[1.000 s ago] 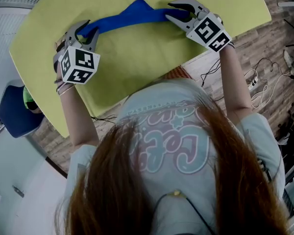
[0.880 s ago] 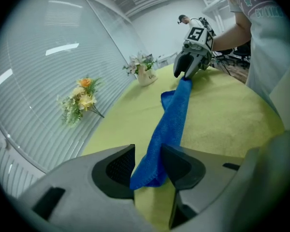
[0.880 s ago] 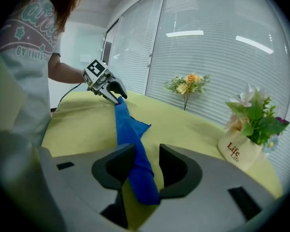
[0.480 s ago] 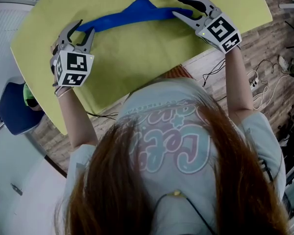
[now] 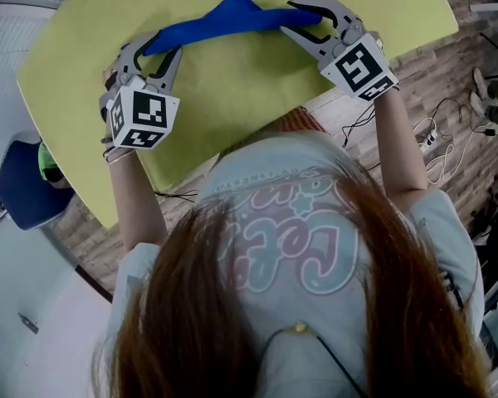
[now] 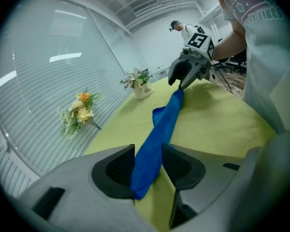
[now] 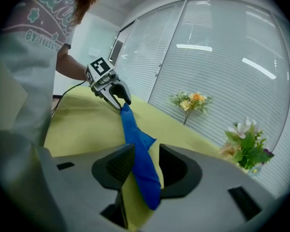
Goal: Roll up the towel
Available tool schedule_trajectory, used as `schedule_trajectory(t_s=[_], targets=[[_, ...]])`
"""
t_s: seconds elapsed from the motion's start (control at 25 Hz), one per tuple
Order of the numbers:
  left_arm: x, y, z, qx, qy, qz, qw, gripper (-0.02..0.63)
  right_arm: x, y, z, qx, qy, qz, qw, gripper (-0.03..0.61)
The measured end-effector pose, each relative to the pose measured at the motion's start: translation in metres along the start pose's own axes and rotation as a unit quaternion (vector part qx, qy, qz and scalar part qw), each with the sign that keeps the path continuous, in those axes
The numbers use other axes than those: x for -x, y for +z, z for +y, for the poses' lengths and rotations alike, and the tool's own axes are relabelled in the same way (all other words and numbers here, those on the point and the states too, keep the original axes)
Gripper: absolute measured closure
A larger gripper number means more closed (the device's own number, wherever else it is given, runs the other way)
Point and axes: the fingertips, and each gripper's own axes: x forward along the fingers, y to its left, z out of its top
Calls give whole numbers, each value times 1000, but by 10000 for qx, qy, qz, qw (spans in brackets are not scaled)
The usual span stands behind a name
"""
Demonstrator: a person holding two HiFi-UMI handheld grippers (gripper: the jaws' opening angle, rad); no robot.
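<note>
- The person's long hair point(image 5: 257, 322) and pale printed T-shirt point(image 5: 290, 222) fill the lower part of the head view, with both bare forearms reaching forward over the table.
- A yellow-green table point(image 5: 232, 98) lies in front of the person. Wood-look flooring and loose cables point(image 5: 448, 139) show past its right edge, and a blue chair point(image 5: 25, 189) stands off to the left.
- The left gripper point(image 5: 164, 44) points forward and down at the table, its marker cube facing the camera. Its jaws have just been opening a little, yet they pinch one bunched end of the towel. In the left gripper view, the end sits between both pads and its tip droops just below them.
- The right gripper point(image 5: 289, 17) points inward from the right. Its jaws have just widened and then eased back in. They hold the other bunched end, which lies against one pad and close to the other, with its tip hanging down.
- The blue towel point(image 5: 232, 16) stretches as a narrow gathered band between the two grippers, across the far part of the table. One loose fold pokes out near its middle.
- Beyond the table are window blinds point(image 7: 222, 57). Against them are a spray of yellow and orange flowers point(image 6: 82, 112) and a pot of white flowers point(image 6: 140, 83).
</note>
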Motion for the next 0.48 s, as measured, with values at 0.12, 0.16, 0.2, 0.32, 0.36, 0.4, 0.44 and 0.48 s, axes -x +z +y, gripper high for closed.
schedule_trajectory(t_s=[0.12,0.16,0.2,0.32,0.36,0.4,0.44,0.48], targets=[[-9,8,-15,15,-107,-98,9999,468,-9,0,15,139,-24,38,9999,422],[-12,9,-19,20,-134,-119,9998,468,-13,-1,19,214,-28,80,9997,422],[-14,10,-22,-9,-145,-118,9998,468,-16,-1,23,309,-30,136,9994,423],[-20,10,-27,-216,-91,-35,9997,468,-25,-5,30,630,-28,351,9974,434],[-22,11,-28,-284,-60,-5,9996,468,-26,-7,32,696,-17,413,9967,436],[-23,12,-29,-344,-35,25,9994,468,-27,-9,34,730,-4,455,9963,436],[-25,12,-29,-394,-21,57,9992,468,-28,-9,35,744,2,482,9961,439],[-27,12,-29,-428,-17,89,9990,468,-29,-10,35,756,0,506,9959,442]])
